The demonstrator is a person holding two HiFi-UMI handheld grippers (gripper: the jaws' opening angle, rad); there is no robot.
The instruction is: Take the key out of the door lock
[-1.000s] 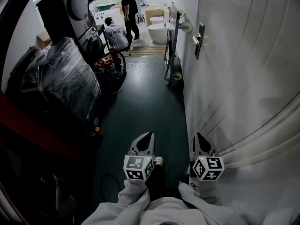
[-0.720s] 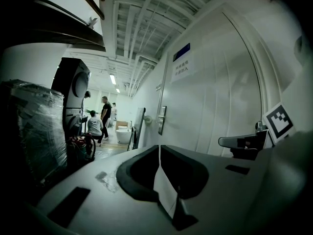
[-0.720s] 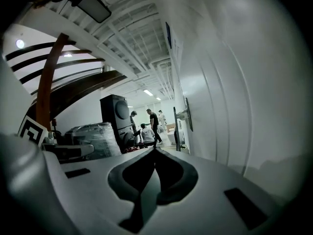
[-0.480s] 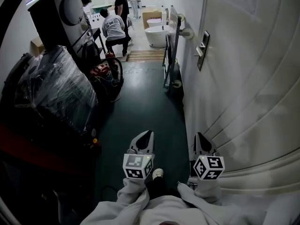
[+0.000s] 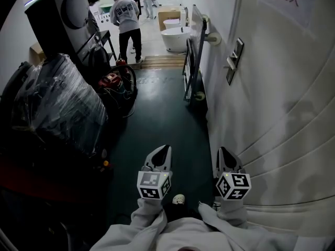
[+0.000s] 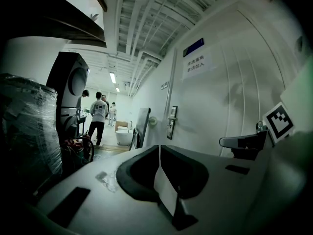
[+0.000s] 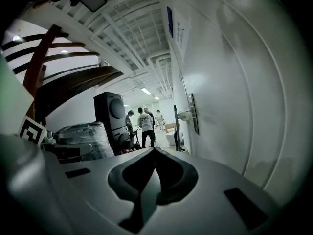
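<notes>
The door lock (image 5: 235,60), a dark plate with a lever handle, sits on the white door (image 5: 282,98) far ahead on my right. It also shows as the lock (image 6: 171,121) in the left gripper view and the lock (image 7: 193,114) in the right gripper view. No key can be made out at this distance. My left gripper (image 5: 164,150) and right gripper (image 5: 224,152) are held low, side by side, well short of the lock. Both are shut with nothing between the jaws, as seen at the left gripper (image 6: 159,147) and the right gripper (image 7: 154,150).
A film-wrapped pallet (image 5: 57,103) and a dark stacked washer (image 5: 65,14) line the left of the narrow dark-floored corridor. A red tool with hoses (image 5: 112,80) lies beyond. A panel cart (image 5: 193,51) leans by the door wall. People (image 5: 125,14) and a white tub (image 5: 178,35) are at the far end.
The view has advanced along the corridor, and the lock plate now sits nearer and further right. The crouching person at the far end now stands. Both grippers keep their pose.
</notes>
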